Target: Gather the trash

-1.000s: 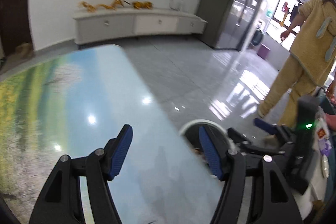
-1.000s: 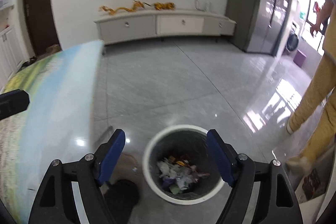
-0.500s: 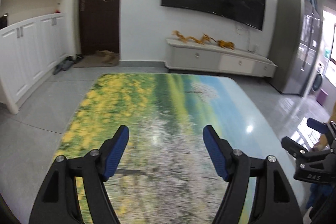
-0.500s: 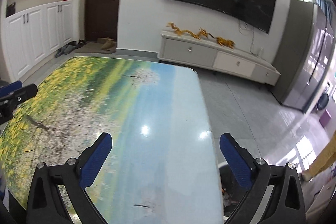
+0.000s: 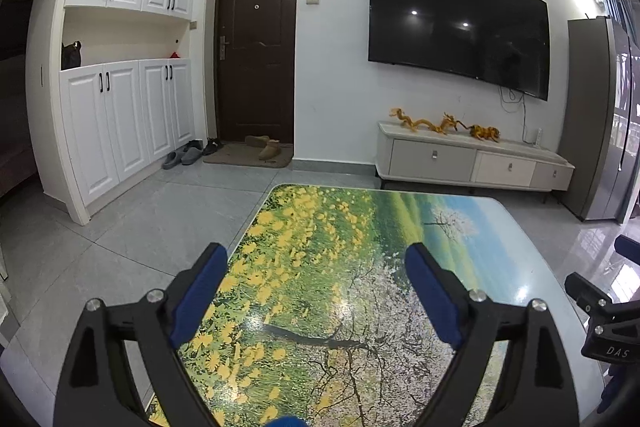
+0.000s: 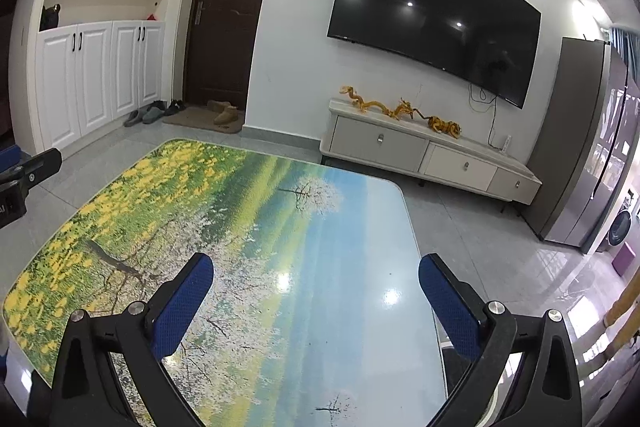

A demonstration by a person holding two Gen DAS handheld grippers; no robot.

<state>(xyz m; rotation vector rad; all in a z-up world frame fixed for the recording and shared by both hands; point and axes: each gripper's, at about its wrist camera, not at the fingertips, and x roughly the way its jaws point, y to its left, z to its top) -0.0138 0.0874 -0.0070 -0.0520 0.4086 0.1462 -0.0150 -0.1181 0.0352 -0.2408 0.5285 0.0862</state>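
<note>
Glossy desk (image 5: 360, 235) printed with a flower meadow fills the foreground, a wall television (image 6: 436, 15) beyond. Left tongs (image 5: 316, 291) and right tongs (image 6: 316, 303) hover over it, both spread wide and empty. No trash is visible on it.

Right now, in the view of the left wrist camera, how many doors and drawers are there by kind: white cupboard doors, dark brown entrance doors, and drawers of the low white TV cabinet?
White cupboard doors: 8 (4 upper, 4 lower)
Dark brown entrance door: 1
Drawers of the low white TV cabinet: 3
Total: 12
</note>
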